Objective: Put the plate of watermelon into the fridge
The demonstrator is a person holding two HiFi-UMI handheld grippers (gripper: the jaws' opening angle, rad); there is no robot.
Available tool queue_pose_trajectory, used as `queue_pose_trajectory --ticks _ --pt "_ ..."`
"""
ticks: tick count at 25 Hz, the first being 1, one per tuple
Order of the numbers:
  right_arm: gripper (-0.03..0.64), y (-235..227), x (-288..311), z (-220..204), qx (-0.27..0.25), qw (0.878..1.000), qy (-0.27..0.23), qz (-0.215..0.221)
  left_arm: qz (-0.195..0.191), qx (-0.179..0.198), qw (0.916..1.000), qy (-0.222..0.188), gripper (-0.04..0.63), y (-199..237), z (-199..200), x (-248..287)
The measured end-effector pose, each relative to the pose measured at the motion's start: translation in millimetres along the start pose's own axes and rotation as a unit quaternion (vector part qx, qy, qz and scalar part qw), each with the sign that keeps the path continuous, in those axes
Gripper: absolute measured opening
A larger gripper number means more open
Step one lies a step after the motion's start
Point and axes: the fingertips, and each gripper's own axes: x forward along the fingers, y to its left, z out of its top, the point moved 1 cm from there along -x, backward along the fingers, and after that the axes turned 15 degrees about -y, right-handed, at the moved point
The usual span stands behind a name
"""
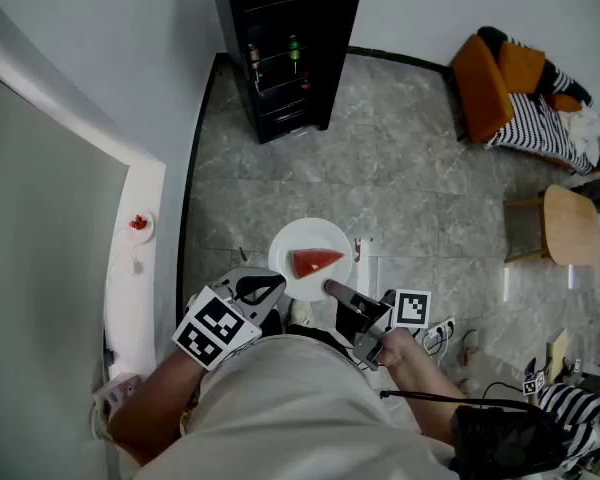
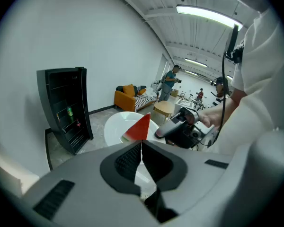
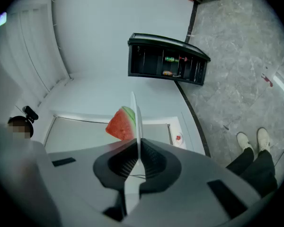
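Note:
A white plate (image 1: pixel 305 243) carrying a red watermelon wedge (image 1: pixel 315 262) hangs in the air in front of the person, above the stone floor. My right gripper (image 1: pixel 330 288) is shut on its near rim. In the right gripper view the plate (image 3: pixel 135 112) runs edge-on between the jaws of that gripper (image 3: pixel 138 143), with the wedge (image 3: pixel 120 124) on its left face. My left gripper (image 1: pixel 275 288) sits by the plate's near-left rim. Its jaws (image 2: pixel 142 143) meet at the tips with nothing clamped, and the plate (image 2: pixel 116 126) lies just beyond. The black fridge (image 1: pixel 290 48) stands ahead against the wall, with bottles on its shelves.
A white ledge on the left holds a small dish with something red (image 1: pixel 140 225). An orange sofa with a striped blanket (image 1: pixel 510 88) and a round wooden stool (image 1: pixel 570 226) stand at the right. People (image 2: pixel 170 82) stand far back in the room.

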Motion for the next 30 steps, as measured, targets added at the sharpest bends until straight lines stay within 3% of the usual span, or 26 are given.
queue_pose_trajectory --ticks 8,15,18,22,27,30 --pt "0.023 -12.0 -6.5 16.1 -0.018 1.000 0.016 -0.012 -0.013 -0.006 0.9998 -0.012 0.014 -22.3 10.3 18.6" --pt "0.023 -21.8 22.4 46.0 -0.016 1.000 0.001 -0.022 -0.043 -0.008 0.9990 -0.010 0.014 -5.5 17.6 36.7" --pt "0.023 -21.7 57.3 71.3 -0.018 1.000 -0.011 -0.023 -0.064 -0.004 0.9979 -0.004 0.014 28.1 27.0 49.5" --pt "0.023 -27.3 124.6 113.9 -0.021 0.999 -0.034 -0.034 -0.093 -0.003 0.9957 -0.004 0.014 103.7 44.3 69.5" --pt "0.023 -14.1 153.6 125.2 -0.025 0.997 -0.064 -0.029 -0.115 0.022 0.9931 0.004 0.014 126.6 63.9 64.6" --pt "0.023 -13.1 198.2 150.7 -0.028 0.996 -0.085 -0.032 -0.132 0.033 0.9907 0.009 0.014 171.6 79.2 67.8"
